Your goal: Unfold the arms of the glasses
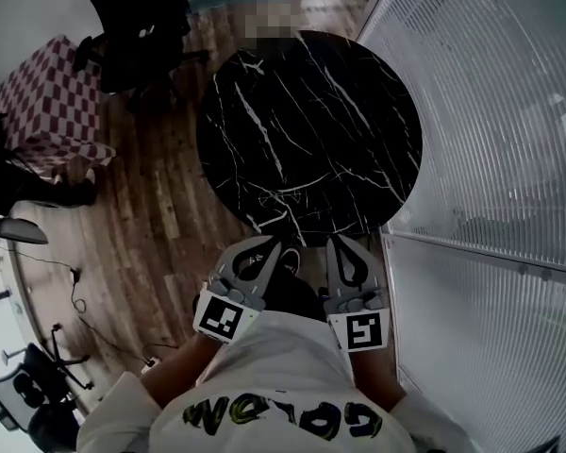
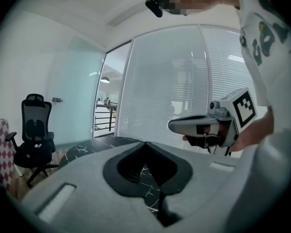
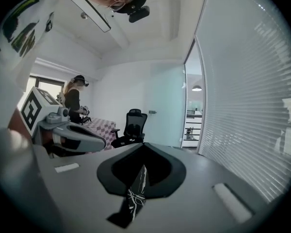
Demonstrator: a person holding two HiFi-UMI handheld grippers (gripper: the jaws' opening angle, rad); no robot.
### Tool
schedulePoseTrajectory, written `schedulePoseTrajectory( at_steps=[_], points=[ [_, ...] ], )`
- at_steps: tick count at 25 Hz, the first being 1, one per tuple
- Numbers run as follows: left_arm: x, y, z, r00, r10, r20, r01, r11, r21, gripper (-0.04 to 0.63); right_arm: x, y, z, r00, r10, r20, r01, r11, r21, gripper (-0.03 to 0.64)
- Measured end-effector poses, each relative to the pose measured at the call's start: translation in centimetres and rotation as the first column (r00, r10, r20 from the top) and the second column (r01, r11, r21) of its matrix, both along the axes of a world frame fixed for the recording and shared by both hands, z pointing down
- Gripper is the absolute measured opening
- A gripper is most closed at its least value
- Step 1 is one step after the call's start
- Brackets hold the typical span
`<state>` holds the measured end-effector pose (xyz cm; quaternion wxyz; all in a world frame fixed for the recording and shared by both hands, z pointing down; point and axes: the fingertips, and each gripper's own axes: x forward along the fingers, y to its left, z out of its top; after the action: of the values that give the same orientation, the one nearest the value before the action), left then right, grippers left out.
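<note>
Just at the near edge of the round black white-veined marble table (image 1: 311, 111), the left gripper (image 1: 267, 245) and the right gripper (image 1: 341, 243) hang side by side, tips toward the tabletop. Each has its grey jaws pressed together with nothing between them. The glasses cannot be made out in any view. A black mesh office chair (image 1: 132, 26) stands on the wooden plank floor (image 1: 160, 206) beyond the table

Dim, cool light enters through the bright blinds (image 1: 491, 111), while fisheye distortion darkens every corner and the near gripper bodies blur.
</note>
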<state>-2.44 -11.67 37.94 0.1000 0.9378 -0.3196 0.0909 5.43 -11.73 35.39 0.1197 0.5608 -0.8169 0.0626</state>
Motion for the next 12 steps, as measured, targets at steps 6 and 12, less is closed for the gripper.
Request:
schedulePoseTrajectory(
  at_steps=[6,12],
  points=[
    [0.8,-0.9,5.1,0.994,0.035,0.101,-0.034,0.999,-0.007,0.005,0.3,-1.5,3.8,0.99,-0.104,-0.098,0.101,0.994,-0.033,0.002],
    [1.2,-1.9,11.3,0.972,0.085,0.22,-0.082,0.996,-0.02,0.005,0.3,-2.6,8.5,0.949,-0.225,-0.219,0.206,0.973,-0.106,0.002]
  ],
)
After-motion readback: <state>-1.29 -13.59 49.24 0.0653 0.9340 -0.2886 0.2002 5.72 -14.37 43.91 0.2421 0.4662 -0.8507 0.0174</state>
